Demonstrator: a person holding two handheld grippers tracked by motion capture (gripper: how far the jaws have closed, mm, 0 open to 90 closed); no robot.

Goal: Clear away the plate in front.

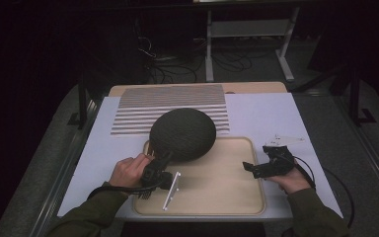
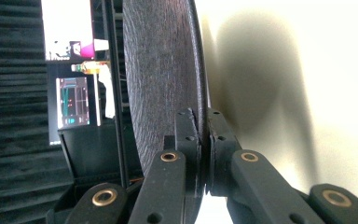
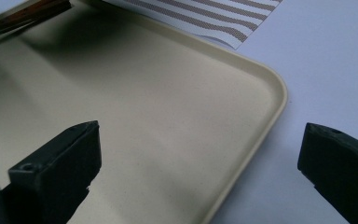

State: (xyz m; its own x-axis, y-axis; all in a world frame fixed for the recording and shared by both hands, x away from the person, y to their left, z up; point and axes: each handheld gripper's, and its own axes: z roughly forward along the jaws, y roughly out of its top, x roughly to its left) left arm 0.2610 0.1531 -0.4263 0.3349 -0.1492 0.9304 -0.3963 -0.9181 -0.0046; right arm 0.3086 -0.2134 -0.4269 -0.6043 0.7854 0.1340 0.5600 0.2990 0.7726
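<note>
Over the tray's [image 1: 212, 195] far left corner we hold the dark round plate [image 1: 182, 133] tilted up on edge, our left claw [image 1: 162, 163] clenched on its near rim. Behind it a striped mat [image 1: 172, 101] lies on the white surface [image 1: 271, 116]. Our right claw [image 1: 249, 169] hangs released, jaws wide apart, above the tray's right edge.
</note>
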